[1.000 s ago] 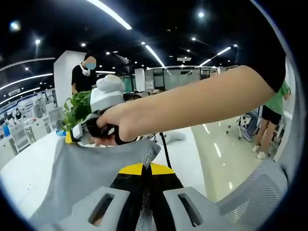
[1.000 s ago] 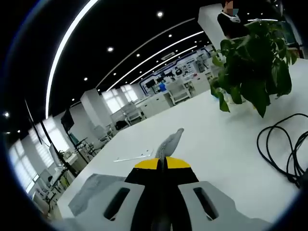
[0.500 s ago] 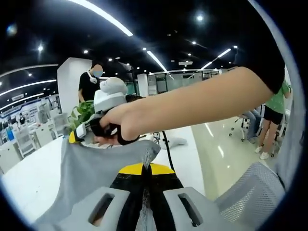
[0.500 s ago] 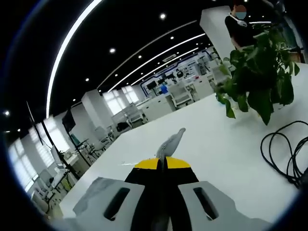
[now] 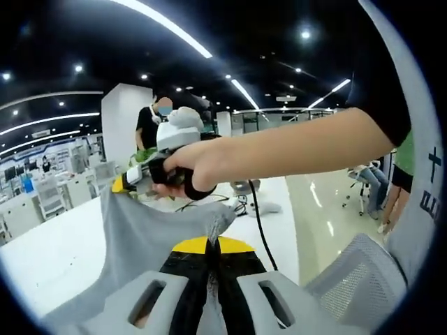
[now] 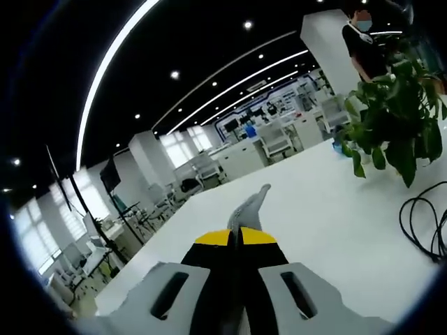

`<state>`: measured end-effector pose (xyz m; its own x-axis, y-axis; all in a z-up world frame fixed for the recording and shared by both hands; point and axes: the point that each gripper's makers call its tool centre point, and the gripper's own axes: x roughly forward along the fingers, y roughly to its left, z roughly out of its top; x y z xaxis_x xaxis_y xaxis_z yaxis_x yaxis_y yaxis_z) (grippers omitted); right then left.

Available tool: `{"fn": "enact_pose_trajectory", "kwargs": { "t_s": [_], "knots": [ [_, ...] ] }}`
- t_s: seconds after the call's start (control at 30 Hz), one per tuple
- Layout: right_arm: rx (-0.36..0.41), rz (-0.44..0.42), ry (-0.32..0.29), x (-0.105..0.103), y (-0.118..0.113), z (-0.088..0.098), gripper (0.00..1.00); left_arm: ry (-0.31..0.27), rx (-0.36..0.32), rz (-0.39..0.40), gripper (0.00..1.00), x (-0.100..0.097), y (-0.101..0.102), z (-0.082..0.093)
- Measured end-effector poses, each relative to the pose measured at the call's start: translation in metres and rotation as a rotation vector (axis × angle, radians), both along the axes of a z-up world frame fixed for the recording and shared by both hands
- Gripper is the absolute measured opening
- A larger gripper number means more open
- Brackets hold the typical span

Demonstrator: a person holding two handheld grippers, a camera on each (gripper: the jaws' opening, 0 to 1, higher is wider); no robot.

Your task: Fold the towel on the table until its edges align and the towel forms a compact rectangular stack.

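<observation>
- Towel: grey, off the counter, stretched between my two tongs in the left gripper view. Over the last second the cloth has drawn tauter and its top edge has risen toward the right tongs' side.
- Left tongs: pressed together on a towel corner, a tuft of fabric poking out past the tips.
- Right tongs: in the left gripper view, far left of my own, held in a hand; they have shifted right and slightly up. In the right gripper view the right tongs are pinched on a grey towel tip.
- Meaning, as I judge it: both corners are secured and lifted; the fold is not yet laid down.
- Surroundings: black cable and potted plant on the far right of the counter; a person stands beyond.
</observation>
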<state>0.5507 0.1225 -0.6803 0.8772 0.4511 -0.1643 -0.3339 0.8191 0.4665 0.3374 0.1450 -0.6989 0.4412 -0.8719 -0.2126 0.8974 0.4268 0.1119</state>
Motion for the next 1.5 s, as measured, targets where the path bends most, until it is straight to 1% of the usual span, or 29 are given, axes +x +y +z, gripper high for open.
{"fn": "enact_pose_trajectory", "kwargs": {
  "t_s": [0.13, 0.27, 0.53, 0.57, 0.7, 0.97, 1.1, 1.37, 1.5],
  "knots": [
    [0.013, 0.013, -0.007, 0.0, 0.013, 0.007, 0.01, -0.015, 0.0, 0.033, 0.02, 0.001, 0.017, 0.007],
    [0.019, 0.039, -0.016, -0.001, 0.032, 0.015, 0.01, -0.022, 0.0, 0.069, 0.02, 0.0, 0.036, 0.012],
    [0.044, 0.085, -0.035, -0.001, 0.07, 0.03, 0.01, -0.023, -0.008, 0.149, 0.02, 0.0, 0.073, 0.02],
    [0.045, 0.09, -0.036, -0.002, 0.074, 0.031, 0.01, -0.023, -0.009, 0.153, 0.03, 0.0, 0.075, 0.02],
    [0.053, 0.117, -0.044, -0.003, 0.095, 0.038, 0.01, -0.021, -0.014, 0.184, 0.03, 0.001, 0.095, 0.023],
    [0.061, 0.168, -0.055, -0.004, 0.131, 0.047, 0.01, -0.026, -0.019, 0.259, 0.03, 0.001, 0.134, 0.031],
    [0.057, 0.187, -0.054, -0.005, 0.146, 0.048, 0.01, -0.015, -0.022, 0.297, 0.03, 0.0, 0.151, 0.029],
    [0.068, 0.224, -0.055, -0.011, 0.184, 0.053, 0.01, -0.023, -0.023, 0.345, 0.03, -0.005, 0.175, 0.035],
    [0.078, 0.245, -0.058, -0.012, 0.201, 0.056, 0.01, -0.023, -0.026, 0.376, 0.03, -0.007, 0.192, 0.037]
  ]
}}
